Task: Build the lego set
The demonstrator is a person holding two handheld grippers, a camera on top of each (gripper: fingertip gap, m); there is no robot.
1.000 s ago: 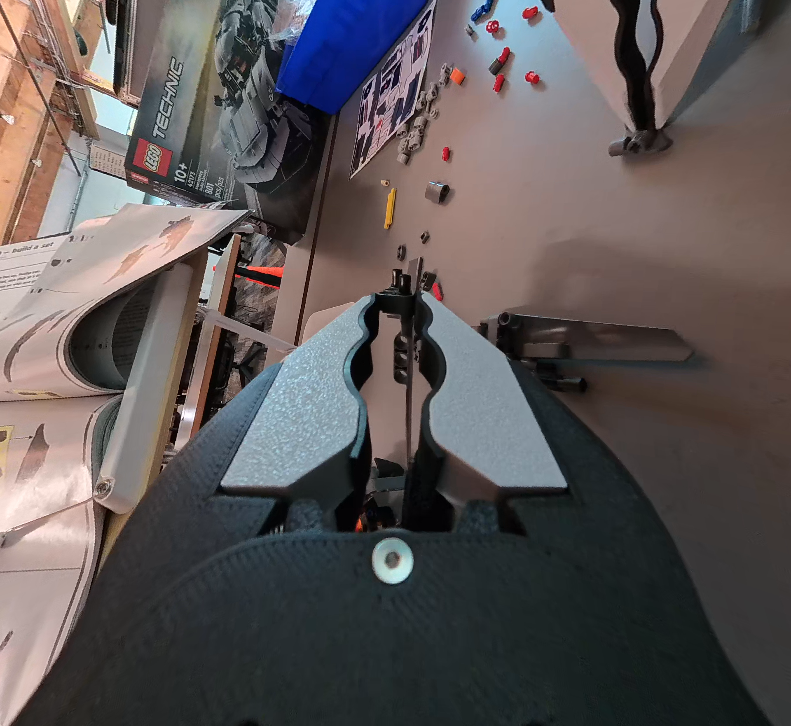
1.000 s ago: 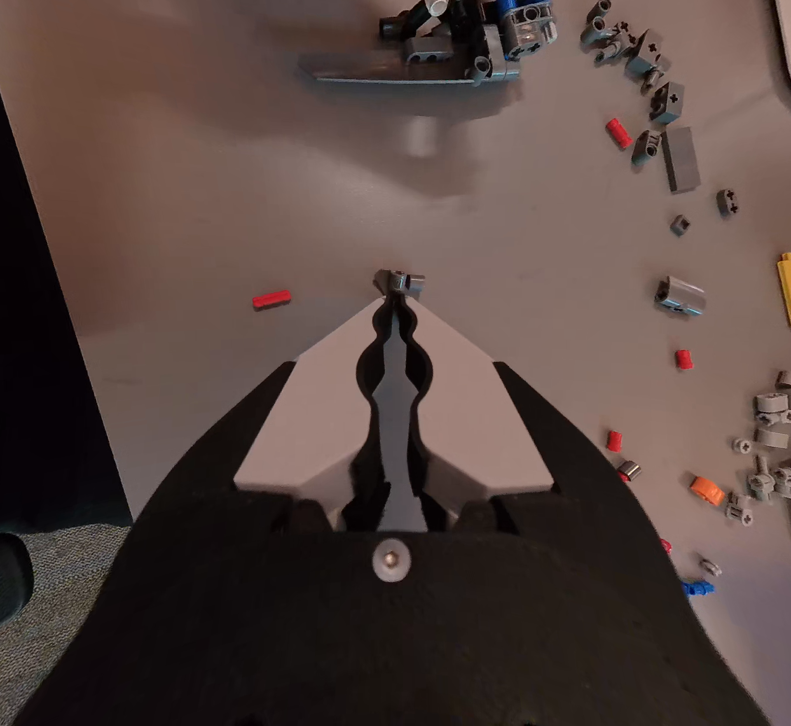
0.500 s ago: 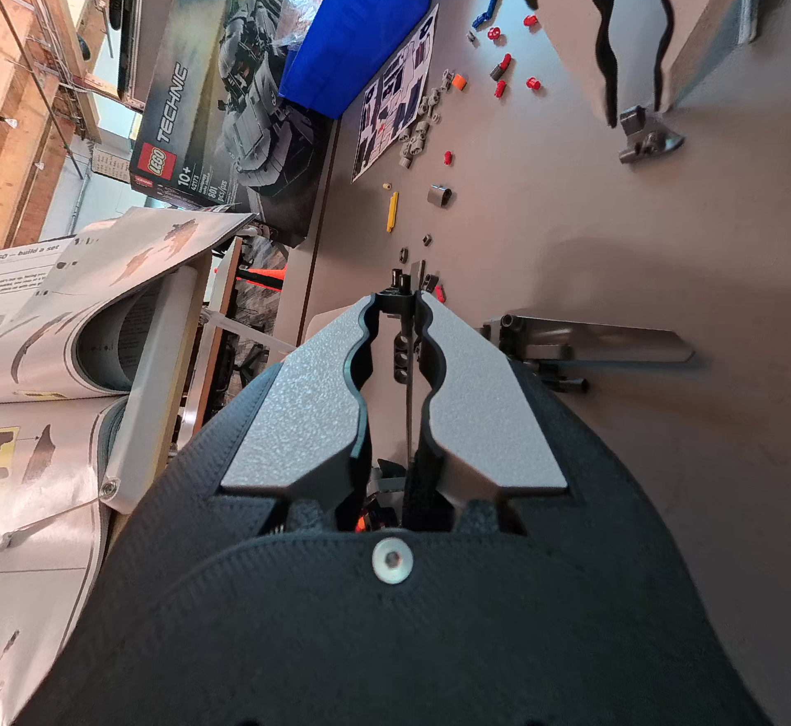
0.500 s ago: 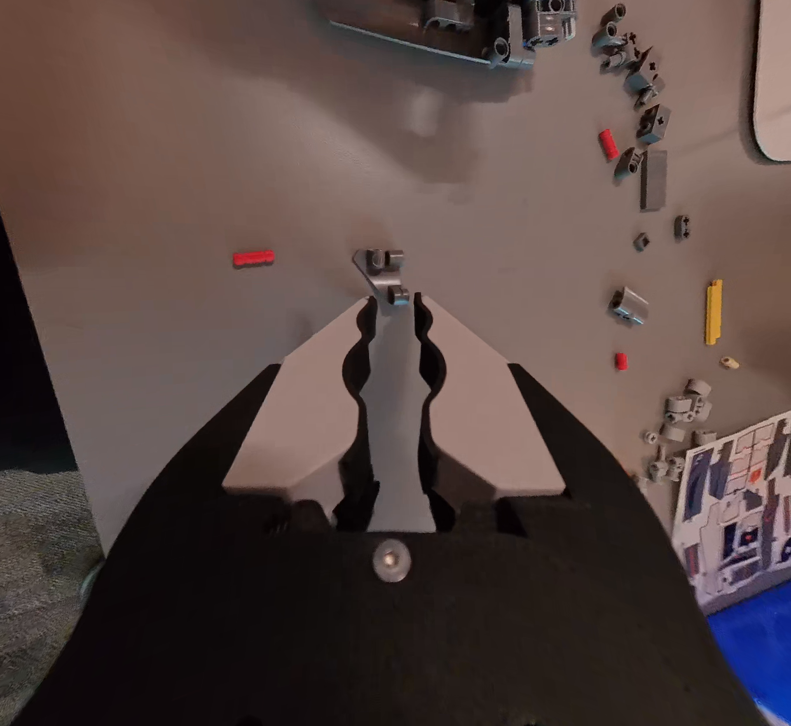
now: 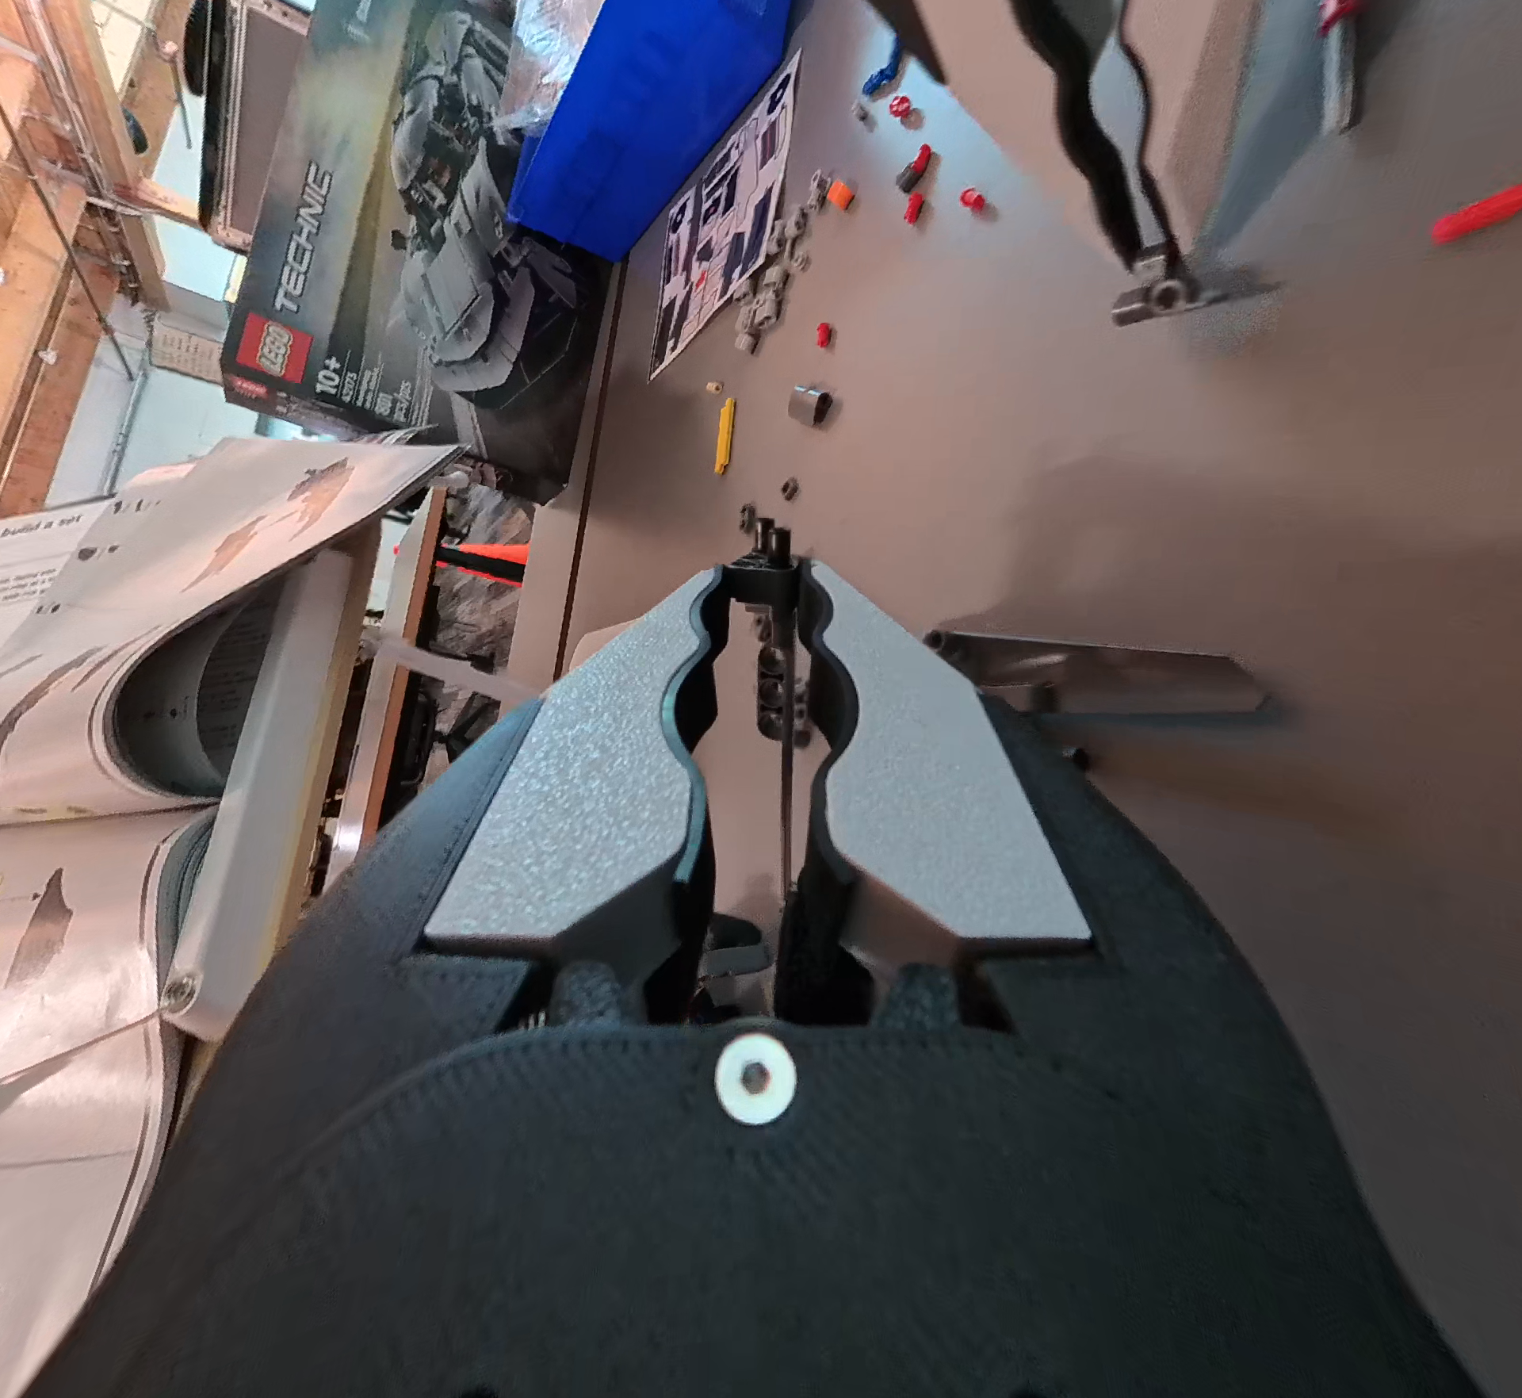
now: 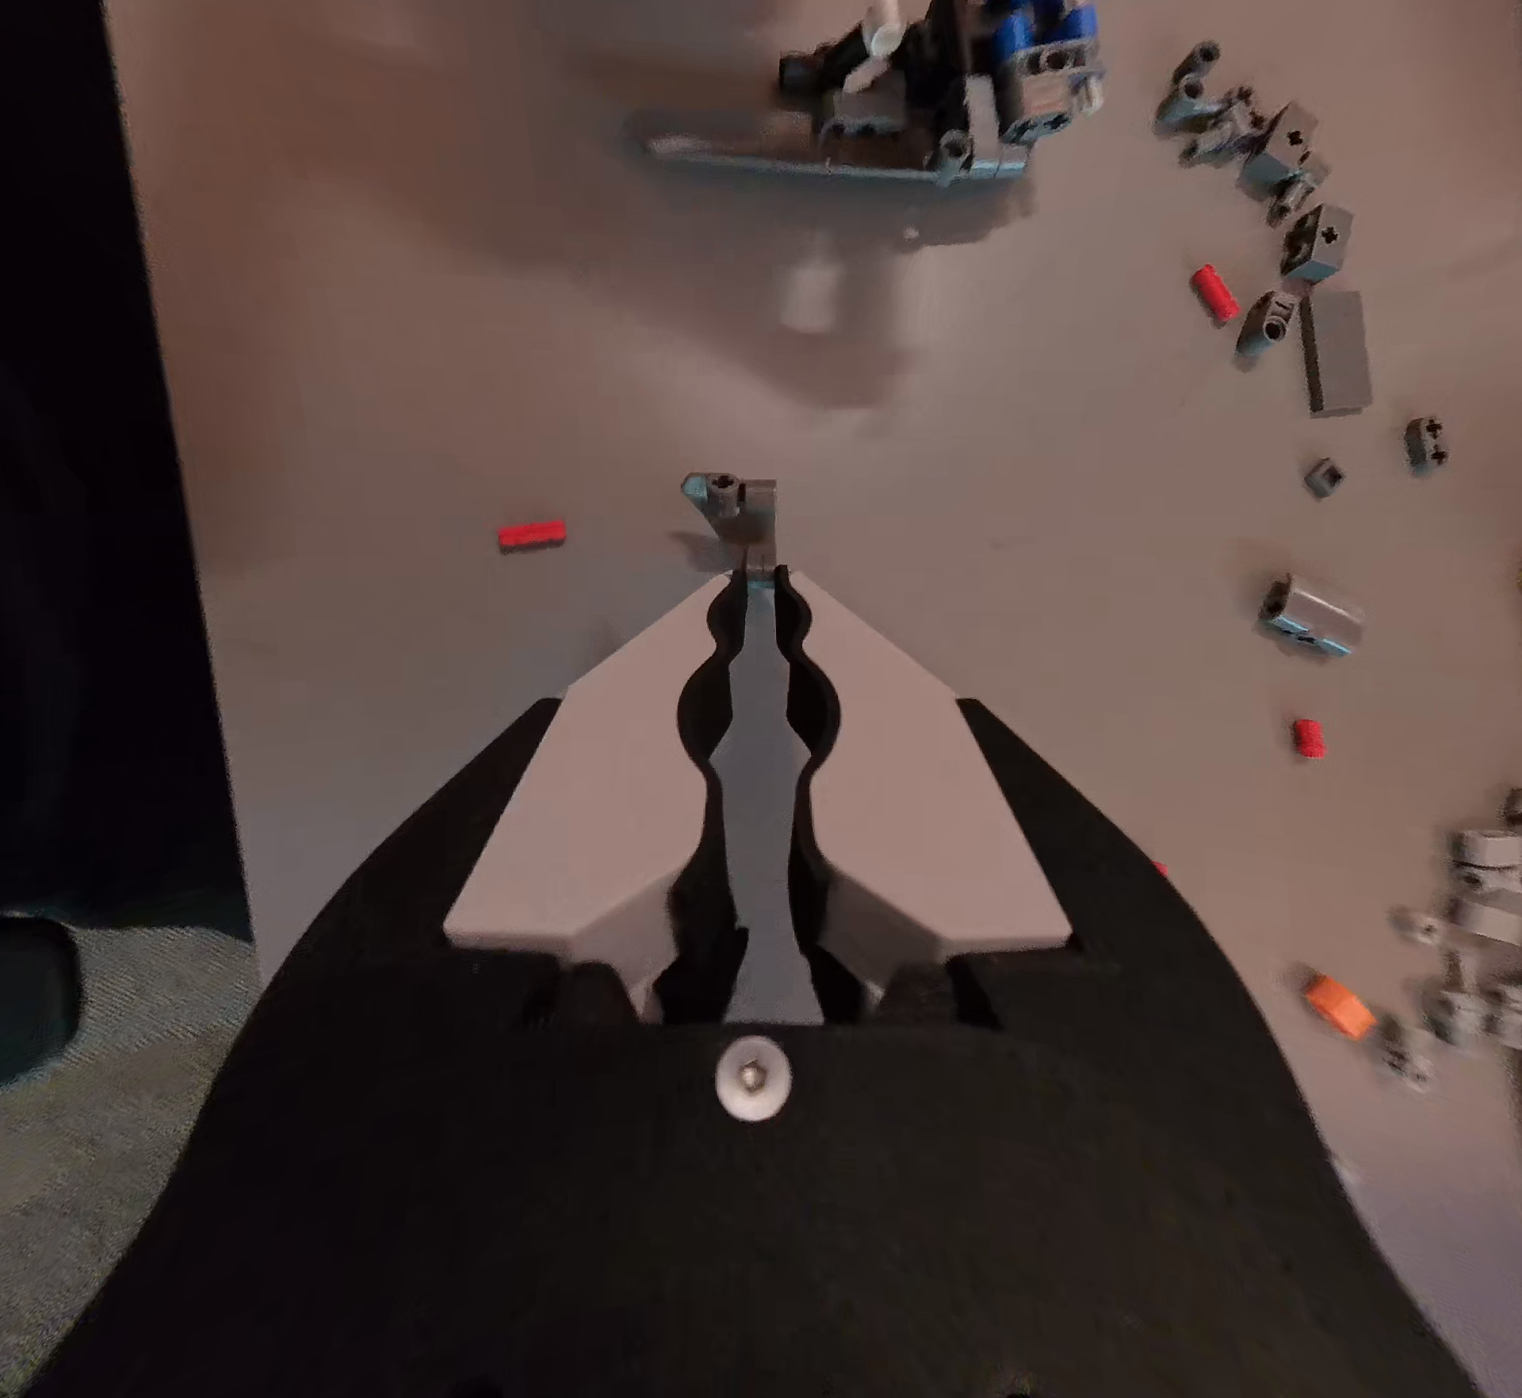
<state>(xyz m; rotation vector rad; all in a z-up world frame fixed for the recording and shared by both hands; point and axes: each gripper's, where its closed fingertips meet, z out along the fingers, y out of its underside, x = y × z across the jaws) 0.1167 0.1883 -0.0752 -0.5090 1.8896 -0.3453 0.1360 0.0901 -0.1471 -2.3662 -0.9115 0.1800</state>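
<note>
Left claw (image 5: 762, 576): mine, jaws drawn narrow and clamped on the black end of the partial lego assembly (image 5: 774, 666); the assembly's long grey panel (image 5: 1095, 670) juts out past my right finger and lies low over the table (image 5: 1071, 452); from the right wrist view the same assembly (image 6: 922, 81) shows black, grey and blue parts with one white pin, well ahead of my other claw.

Right claw (image 6: 759, 576): mine, jaws nearly together, pinching the lower tab of a small grey angled piece (image 6: 733, 506); the piece stands up beyond the tips; whether it touches the table I cannot tell; seen from the left wrist view, this claw (image 5: 1153, 263) holds the piece at upper right, blurred.

Loose stock on table: red pin (image 6: 532, 535), just left of the held piece; grey connector block (image 6: 1309, 613) to the right; flat grey tile (image 6: 1334, 353); small red bushes (image 6: 1308, 738); orange piece (image 6: 1338, 1006) beside a grey cluster at the right edge; yellow bar (image 5: 725, 436).

Surroundings: sticker sheet (image 5: 725, 221); blue bin (image 5: 659, 123); lego box (image 5: 395, 221) standing behind; open instruction booklet (image 5: 123, 617) at far left.
</note>
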